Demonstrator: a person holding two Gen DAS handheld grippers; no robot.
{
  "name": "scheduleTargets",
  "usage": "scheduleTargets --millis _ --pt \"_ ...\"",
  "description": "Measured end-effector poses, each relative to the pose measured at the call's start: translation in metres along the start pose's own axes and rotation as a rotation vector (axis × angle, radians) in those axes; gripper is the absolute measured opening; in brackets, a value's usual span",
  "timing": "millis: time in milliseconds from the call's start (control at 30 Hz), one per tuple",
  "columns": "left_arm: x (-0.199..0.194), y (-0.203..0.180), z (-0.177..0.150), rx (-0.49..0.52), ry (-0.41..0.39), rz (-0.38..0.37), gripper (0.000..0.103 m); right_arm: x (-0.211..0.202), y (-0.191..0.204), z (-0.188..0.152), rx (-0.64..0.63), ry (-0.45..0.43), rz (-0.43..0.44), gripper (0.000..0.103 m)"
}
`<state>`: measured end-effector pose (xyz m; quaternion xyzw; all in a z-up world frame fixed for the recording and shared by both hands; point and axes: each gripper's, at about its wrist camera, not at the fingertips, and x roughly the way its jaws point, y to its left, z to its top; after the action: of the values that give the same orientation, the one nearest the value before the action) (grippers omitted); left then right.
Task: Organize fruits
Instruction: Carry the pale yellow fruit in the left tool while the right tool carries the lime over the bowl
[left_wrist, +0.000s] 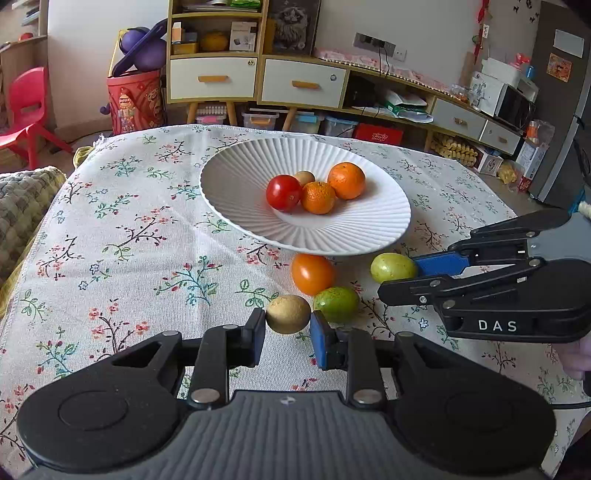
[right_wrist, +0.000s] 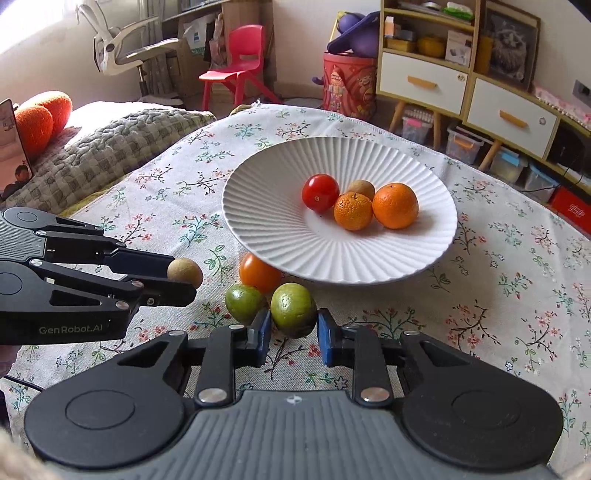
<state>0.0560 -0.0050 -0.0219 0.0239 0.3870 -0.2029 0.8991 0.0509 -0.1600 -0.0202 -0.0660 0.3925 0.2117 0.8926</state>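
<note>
Now our left hand-held gripper (left_wrist: 288, 328) pinches a brown fruit (left_wrist: 288, 313), and our right hand-held gripper (right_wrist: 294, 326) closes around a green fruit (right_wrist: 293, 309), both just short of the white plate (left_wrist: 236, 206).

Left wrist cam: low over near table edge, faces far along its fingers (left_wrist: 258, 328), close to loose fruit; right gripper (left_wrist: 436, 264) enters from right. Right wrist cam: same low near spot, slightly right, left gripper (right_wrist: 181, 275) at left. Both share white plate (left_wrist: 229, 177) (right_wrist: 258, 184), floral cloth (left_wrist: 122, 229) (right_wrist: 517, 295), far cabinet.
</note>
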Motion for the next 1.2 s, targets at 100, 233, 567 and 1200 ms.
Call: scheduleTargets --millis 100,233,567,1200 --pt "-0.002 -0.004 0.004 0.002 -0.013 -0.007 0.010 -0.004 0.001 0.002 0.005 -0.009 0.007 0.024" --pt "-0.004 -0.008 0.009 0.004 -0.026 -0.012 0.010 -0.009 0.000 0.004 0.010 -0.024 0.009 0.024" --pt "-0.001 -0.013 0.029 -0.005 -0.063 -0.009 0.010 -0.008 -0.014 0.015 0.045 -0.061 -0.025 0.024" --pt "0.029 -0.013 0.049 -0.012 -0.084 -0.011 0.010 0.013 -0.039 0.021 0.077 -0.101 -0.081 0.024"
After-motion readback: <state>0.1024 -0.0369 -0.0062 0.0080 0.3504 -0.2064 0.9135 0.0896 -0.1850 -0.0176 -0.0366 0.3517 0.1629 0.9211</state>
